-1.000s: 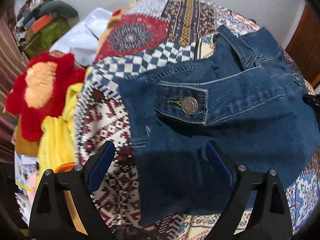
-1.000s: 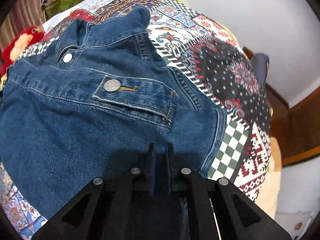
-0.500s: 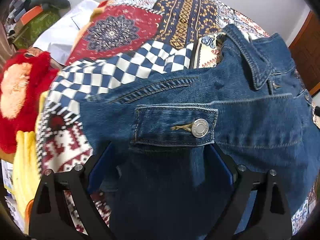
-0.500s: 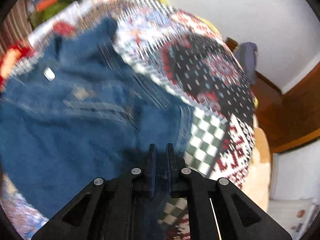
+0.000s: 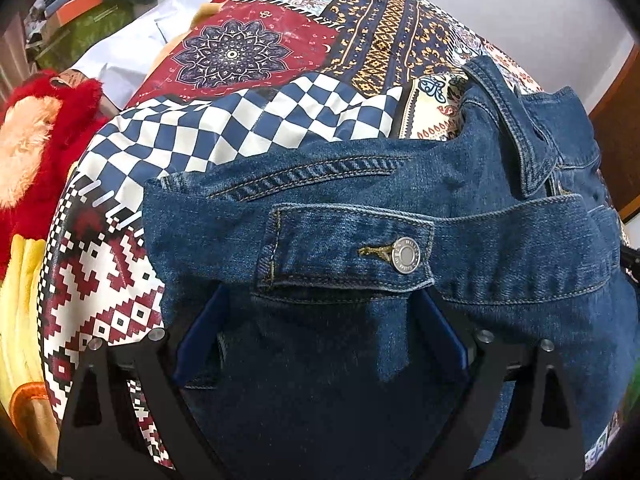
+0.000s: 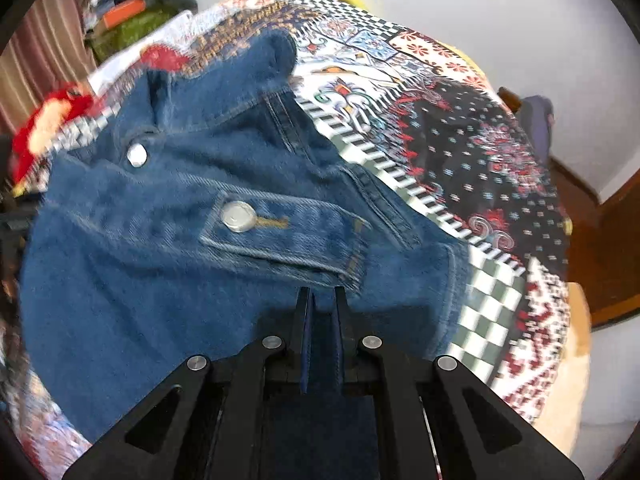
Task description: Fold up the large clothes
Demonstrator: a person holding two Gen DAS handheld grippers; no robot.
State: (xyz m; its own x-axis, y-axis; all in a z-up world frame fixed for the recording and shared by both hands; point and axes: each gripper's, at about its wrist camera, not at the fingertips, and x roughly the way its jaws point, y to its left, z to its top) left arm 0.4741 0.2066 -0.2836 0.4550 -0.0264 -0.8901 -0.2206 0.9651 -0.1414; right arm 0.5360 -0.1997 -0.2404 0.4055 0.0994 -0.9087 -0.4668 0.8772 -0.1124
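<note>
A blue denim jacket (image 5: 400, 200) lies front up on a patchwork bedspread (image 5: 240, 120), collar toward the far side. My left gripper (image 5: 320, 312) stands open just below the buttoned chest pocket flap, with jacket cloth bulging between its wide-set fingers and hiding their tips. In the right wrist view the jacket (image 6: 160, 260) fills the left half. My right gripper (image 6: 320, 300) sits over its near right edge below the other chest pocket. Its jaws are just starting to open, and dark denim fills the narrow slot between them.
A red and peach plush toy (image 5: 40, 140) and yellow cloth (image 5: 16, 300) lie at the bed's left side. A white garment (image 5: 132, 52) and a green bag (image 5: 88, 28) sit beyond. Wooden furniture (image 6: 608, 240) stands to the right of the bedspread (image 6: 480, 160).
My left gripper came down onto the jacket, from beside its left edge to straddling the cloth under the pocket flap. The right view swung away and back, its fingers still nearly together.
</note>
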